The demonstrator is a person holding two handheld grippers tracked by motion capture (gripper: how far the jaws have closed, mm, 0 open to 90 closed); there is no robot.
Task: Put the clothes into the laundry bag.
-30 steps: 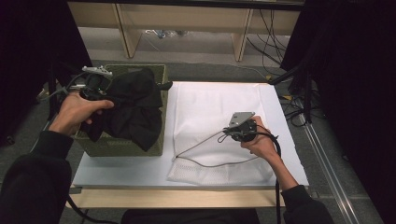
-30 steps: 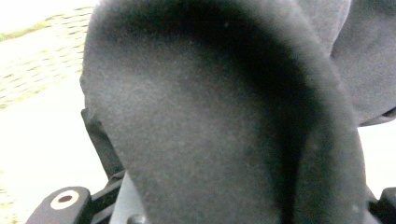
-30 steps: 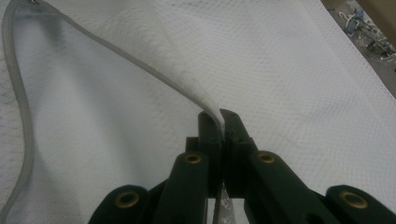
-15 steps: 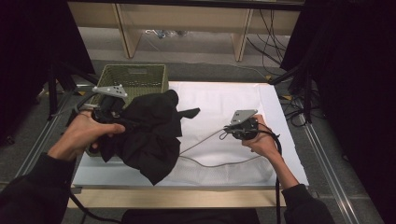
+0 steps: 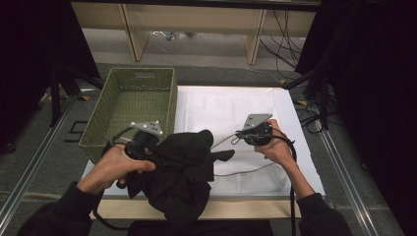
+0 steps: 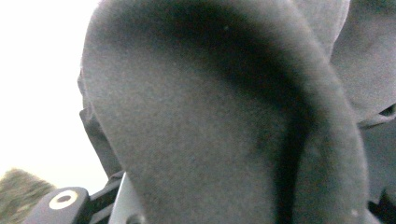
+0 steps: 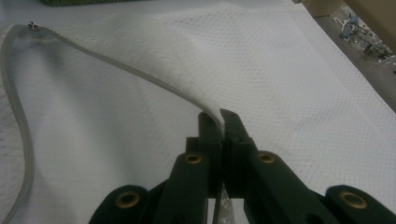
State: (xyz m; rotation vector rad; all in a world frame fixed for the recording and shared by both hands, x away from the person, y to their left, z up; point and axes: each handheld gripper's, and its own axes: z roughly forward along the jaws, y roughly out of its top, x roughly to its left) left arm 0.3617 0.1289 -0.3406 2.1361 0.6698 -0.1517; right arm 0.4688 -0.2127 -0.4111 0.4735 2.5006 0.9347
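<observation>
Table (image 5: 300, 147), white-topped, largest item, set before a wooden shelf frame (image 5: 255, 34). Basket (image 5: 129, 105), green woven, rectangular, stands at the table's left edge, just left of the white surface; its interior shows no contents. Mesh bag (image 5: 246, 179), white, lies flat on the table's near half in the high view; its grey-edged mouth (image 7: 28, 116) gapes, the upper layer lifted in a ridge that rises to the right gripper. Garment (image 5: 184, 172), black, bunched, hangs over the table's near left part and past the near edge, just left of the bag's opening and clear of the basket; in the left gripper view a thick fold of it (image 6: 224, 121) sits directly before the camera. Left gripper (image 5: 147, 150), held in the left hand (image 5: 115, 167), carries the garment; its jaws are buried in the cloth and clamp it. Right gripper (image 7: 223, 126), held in the right hand (image 5: 278, 150), has its jaws pressed narrow on the bag's upper edge, holding that edge raised off the table.
</observation>
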